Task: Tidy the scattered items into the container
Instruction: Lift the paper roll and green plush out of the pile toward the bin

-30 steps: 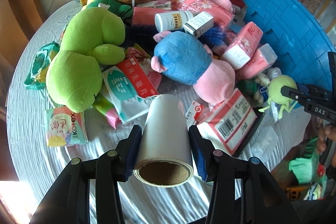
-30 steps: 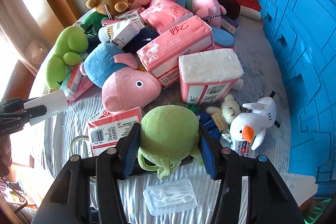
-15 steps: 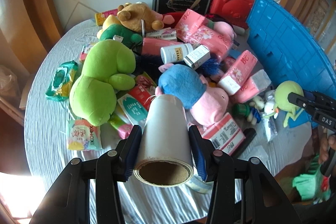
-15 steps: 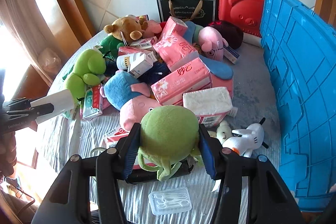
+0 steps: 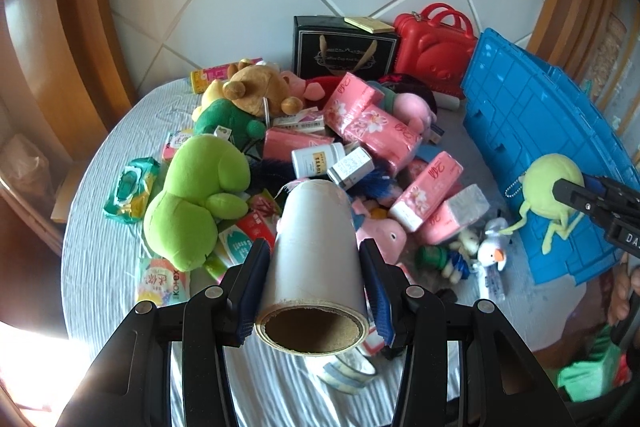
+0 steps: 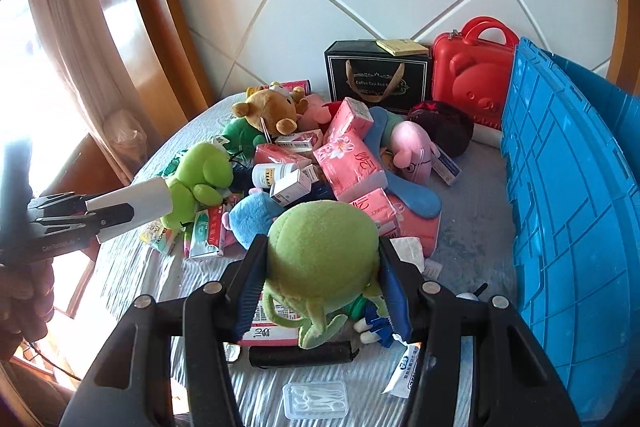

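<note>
Both loads now lifted clear of the table pile: left gripper [image 5: 312, 291] pinching paper roll [image 5: 316, 247], right gripper [image 6: 322, 291] pinching green plush [image 6: 322, 255], blue container [image 6: 572, 219] at frame right awaits drop-off

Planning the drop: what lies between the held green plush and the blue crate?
In the right wrist view, only bare grey tablecloth separates the green plush from the blue crate.

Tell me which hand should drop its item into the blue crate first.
Right. The right gripper, shut on the round green plush toy, hangs beside the blue plastic crate; the left gripper, holding the white roll, is farther away.
</note>
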Available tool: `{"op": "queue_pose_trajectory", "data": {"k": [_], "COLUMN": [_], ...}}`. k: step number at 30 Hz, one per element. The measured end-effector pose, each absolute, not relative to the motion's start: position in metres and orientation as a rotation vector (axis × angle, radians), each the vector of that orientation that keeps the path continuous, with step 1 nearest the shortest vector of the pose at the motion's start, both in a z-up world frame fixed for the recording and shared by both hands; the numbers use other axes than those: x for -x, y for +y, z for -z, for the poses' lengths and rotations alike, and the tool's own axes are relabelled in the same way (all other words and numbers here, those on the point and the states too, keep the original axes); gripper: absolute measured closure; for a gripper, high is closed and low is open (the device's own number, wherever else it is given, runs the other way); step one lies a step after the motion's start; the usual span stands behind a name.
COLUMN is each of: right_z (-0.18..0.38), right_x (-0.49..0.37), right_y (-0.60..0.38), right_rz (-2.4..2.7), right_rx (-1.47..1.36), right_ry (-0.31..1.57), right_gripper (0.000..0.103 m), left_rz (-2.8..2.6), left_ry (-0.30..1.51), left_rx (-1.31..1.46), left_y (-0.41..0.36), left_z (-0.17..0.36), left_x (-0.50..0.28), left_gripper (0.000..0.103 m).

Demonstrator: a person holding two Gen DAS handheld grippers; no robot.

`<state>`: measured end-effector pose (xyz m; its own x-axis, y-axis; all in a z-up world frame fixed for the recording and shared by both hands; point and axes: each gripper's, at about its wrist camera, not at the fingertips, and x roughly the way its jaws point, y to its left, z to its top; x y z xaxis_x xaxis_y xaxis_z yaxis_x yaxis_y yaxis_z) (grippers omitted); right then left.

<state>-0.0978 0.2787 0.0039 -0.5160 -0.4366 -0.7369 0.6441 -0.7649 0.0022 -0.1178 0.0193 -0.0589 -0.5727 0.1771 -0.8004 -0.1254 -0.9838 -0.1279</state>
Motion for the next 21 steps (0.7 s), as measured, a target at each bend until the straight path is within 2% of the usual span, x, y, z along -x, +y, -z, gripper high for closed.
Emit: {"op": "queue_pose_trajectory", "data": {"k": [21], "right_z": [-0.06], "right_x": [0.106], "right_y": [0.347], "right_rz": [2.262], "right_rx": [-0.865], "right_ry": [0.28], "right_gripper": [0.051], "left_rz": [-2.72], "left_ry": [-0.076], "left_rx": [1.187], "left_y": [0.096], "left_z": [-0.008], "left_x": [0.12], "left_gripper": [0.058]}}
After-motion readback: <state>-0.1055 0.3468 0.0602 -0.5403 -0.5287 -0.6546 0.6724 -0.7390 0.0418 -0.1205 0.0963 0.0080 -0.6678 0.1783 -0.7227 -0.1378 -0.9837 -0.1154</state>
